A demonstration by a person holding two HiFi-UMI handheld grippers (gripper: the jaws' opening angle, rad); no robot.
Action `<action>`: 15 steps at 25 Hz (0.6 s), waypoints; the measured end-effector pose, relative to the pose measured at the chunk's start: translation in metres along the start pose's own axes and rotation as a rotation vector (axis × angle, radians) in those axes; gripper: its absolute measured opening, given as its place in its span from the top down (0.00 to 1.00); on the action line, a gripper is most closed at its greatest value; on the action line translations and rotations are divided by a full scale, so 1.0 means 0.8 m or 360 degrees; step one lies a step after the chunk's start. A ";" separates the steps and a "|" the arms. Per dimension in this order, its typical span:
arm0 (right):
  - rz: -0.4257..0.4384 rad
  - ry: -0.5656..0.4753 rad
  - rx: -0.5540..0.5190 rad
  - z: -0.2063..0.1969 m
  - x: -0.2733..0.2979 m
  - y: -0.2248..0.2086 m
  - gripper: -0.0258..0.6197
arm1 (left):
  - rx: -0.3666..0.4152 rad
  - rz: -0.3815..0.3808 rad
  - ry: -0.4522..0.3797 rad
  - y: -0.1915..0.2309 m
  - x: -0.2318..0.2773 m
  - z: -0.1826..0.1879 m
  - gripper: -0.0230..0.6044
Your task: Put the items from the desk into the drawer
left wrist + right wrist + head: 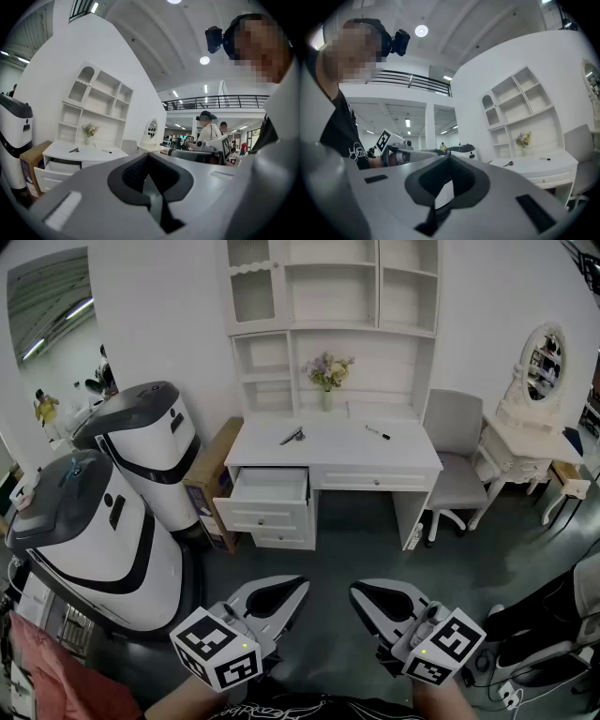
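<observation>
The left tool [298,585] and the right tool [357,590] share a pale grey, wedge-shaped shell with a black-lined oval hollow between the jaws. Each carries a white cube [217,649] with black square markers and a small green light. The person wears a black top [281,706] with white lettering and a black head camera [400,41].

white hutch shelves [333,296], grey floor [347,563]

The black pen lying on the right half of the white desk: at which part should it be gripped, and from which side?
Probably mid-barrel, coming straight down from above. The pen lies flat on the desk, long, thin and slanted, with bare surface around it, so closing across its narrow width looks safest.
</observation>
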State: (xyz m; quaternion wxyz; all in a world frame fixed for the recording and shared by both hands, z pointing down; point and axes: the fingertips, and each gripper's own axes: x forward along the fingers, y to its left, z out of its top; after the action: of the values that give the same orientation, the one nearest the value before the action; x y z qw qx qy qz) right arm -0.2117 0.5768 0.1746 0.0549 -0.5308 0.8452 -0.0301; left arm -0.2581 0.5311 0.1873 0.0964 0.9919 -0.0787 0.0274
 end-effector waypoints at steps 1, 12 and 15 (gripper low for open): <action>0.0000 0.0004 -0.0004 -0.001 0.000 0.001 0.95 | -0.0005 0.0007 0.0003 0.000 0.000 -0.001 0.95; -0.0017 0.0041 0.0040 -0.015 -0.012 -0.003 0.95 | -0.0051 -0.0013 0.0006 -0.006 0.004 -0.013 0.95; -0.0040 0.0022 0.0095 -0.018 -0.009 -0.012 0.95 | -0.0051 -0.0016 0.0020 -0.002 0.005 -0.016 0.95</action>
State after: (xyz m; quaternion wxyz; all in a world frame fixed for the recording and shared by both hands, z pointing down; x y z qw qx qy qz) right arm -0.2019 0.5791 0.1904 0.0645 -0.5394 0.8375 -0.0595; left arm -0.2544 0.5344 0.1995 0.1127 0.9904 -0.0734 0.0317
